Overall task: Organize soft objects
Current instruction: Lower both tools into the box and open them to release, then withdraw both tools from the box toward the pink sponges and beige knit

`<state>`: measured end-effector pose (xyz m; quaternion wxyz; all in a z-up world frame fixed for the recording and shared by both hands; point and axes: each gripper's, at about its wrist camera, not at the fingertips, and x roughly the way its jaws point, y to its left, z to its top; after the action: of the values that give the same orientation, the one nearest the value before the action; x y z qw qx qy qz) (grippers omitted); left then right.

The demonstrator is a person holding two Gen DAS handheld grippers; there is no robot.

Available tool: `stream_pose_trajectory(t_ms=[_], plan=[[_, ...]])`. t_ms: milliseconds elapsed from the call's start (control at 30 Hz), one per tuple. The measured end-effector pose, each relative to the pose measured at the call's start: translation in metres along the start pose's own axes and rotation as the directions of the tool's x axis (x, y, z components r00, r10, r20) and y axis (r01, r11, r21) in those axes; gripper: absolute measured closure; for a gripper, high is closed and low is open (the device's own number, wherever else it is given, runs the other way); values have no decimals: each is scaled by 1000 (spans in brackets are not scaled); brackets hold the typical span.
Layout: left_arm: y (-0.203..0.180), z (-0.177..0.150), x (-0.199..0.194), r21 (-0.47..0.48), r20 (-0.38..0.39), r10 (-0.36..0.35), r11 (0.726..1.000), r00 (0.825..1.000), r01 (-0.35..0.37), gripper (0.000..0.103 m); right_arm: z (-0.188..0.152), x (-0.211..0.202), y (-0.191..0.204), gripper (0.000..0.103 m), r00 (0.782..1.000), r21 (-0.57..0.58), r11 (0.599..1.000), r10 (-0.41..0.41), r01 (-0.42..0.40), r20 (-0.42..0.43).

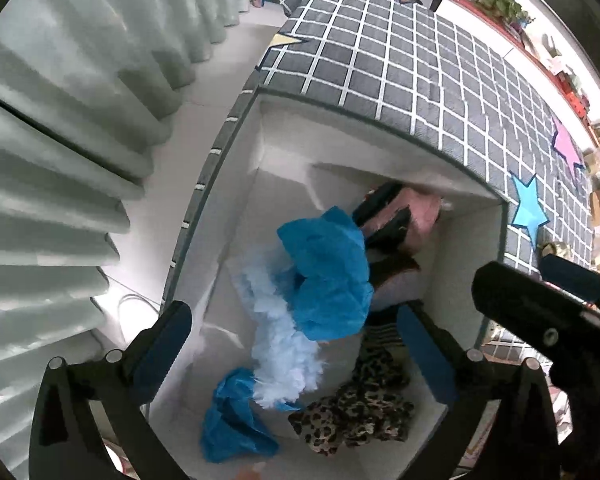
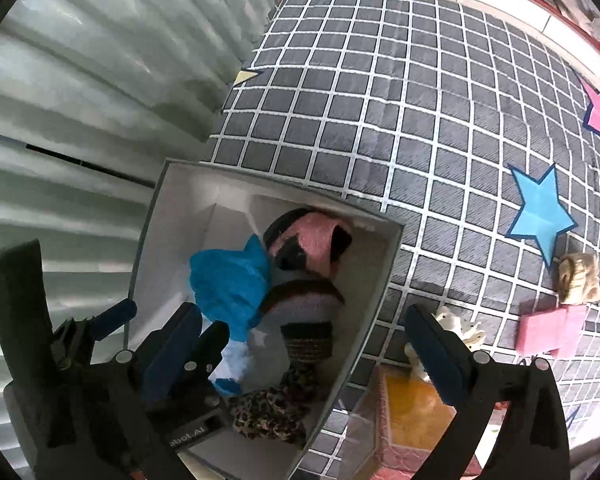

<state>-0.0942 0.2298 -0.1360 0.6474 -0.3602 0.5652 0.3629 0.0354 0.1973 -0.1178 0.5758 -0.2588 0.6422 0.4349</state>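
White box (image 1: 236, 208) open-topped, left half bare, soft items (image 1: 328, 276) crowding right.

Box (image 1: 236, 208): I'm seeing white walls inside.
Crumpled cloth (image 1: 328, 276): showing bright blue.
Feathery piece (image 1: 280, 344): looking pale blue.
Leopard fabric (image 1: 360, 412): showing tan with dark spots.
Bedcover (image 2: 380, 100): I'm reading grey with a white grid.
Star (image 2: 540, 212): showing light blue.
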Motion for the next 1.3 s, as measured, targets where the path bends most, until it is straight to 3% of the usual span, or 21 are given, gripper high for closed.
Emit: stream_pose_trajectory(t_ms=[367, 500, 633, 767, 967, 1133, 1300], plan=[[-13, -2, -21, 29, 17, -4, 1000, 1000, 3, 0, -5, -29, -4, 1, 999, -2, 999, 39, -39, 2], [-31, -2, -34, 81, 24, 4, 997, 1000, -6, 0, -7, -43, -16, 1, 998, 34, 998, 61, -62, 16], [-61, 1, -54, 154, 35, -36, 988, 999, 30, 0, -12, -62, -37, 1, 997, 63, 996, 63, -66, 45], [-102, 7, -69, 232, 35, -81, 970, 996, 71, 0, -21, -88, -80, 1, 995, 126, 990, 55, -65, 81], [-164, 6, -71, 310, -13, -130, 942, 991, 128, 0, -51, -115, -174, 1, 991, 281, 960, -38, 0, 130], [-212, 1, -45, 352, -97, -105, 927, 990, 133, 0, -87, -93, -254, 1, 993, 426, 902, -97, 62, 63], [-242, -6, -23, 376, -145, -54, 920, 988, 106, 0, -114, -54, -292, 1, 991, 440, 889, -132, 126, -16]])
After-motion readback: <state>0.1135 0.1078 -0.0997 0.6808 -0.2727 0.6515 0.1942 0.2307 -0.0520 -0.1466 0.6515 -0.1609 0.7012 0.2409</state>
